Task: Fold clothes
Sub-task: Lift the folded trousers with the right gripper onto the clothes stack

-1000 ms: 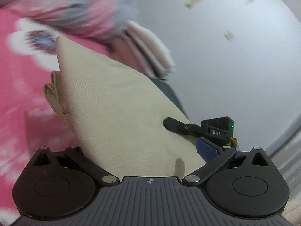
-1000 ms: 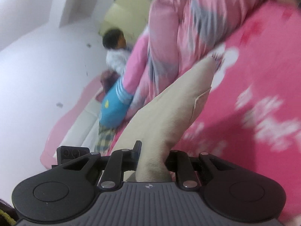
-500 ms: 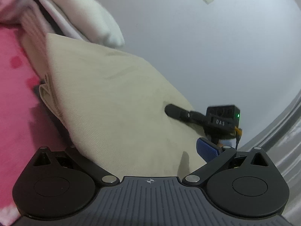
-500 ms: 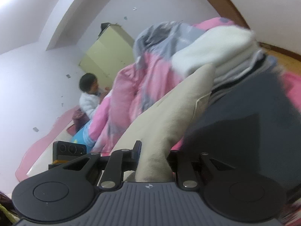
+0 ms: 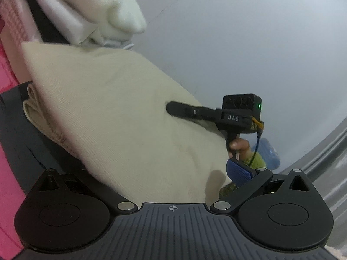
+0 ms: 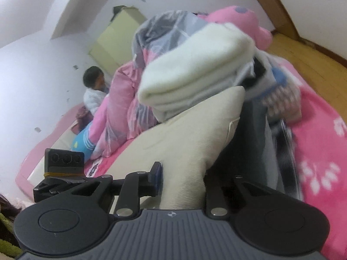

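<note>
A folded beige garment (image 5: pixel 112 112) hangs between both grippers, right against a stack of folded clothes topped by a white fleece (image 5: pixel 117 6). My left gripper (image 5: pixel 173 173) is shut on its near edge. One blue pad (image 5: pixel 238 173) shows and the other is hidden under the cloth. In the left wrist view my right gripper (image 5: pixel 173 110) lies along the cloth's far side. In the right wrist view the beige garment (image 6: pixel 184 143) rises from my right gripper (image 6: pixel 182 179). Its jaws are opening, and the cloth still touches the blue pad (image 6: pixel 158 179).
A dark grey garment (image 6: pixel 253 143) lies under the beige one, beside the white fleece (image 6: pixel 195 69) stack. A pink blanket (image 6: pixel 325 162) covers the bed. A pink quilt heap (image 6: pixel 121 99) and a seated person (image 6: pixel 93 84) are at the back left, and a pale wall (image 5: pixel 238 43) stands to the right.
Both grippers carried the beige garment sideways, from over the pink blanket to the stack of folded clothes and the dark grey garment. The right gripper's jaws have spread a little.
</note>
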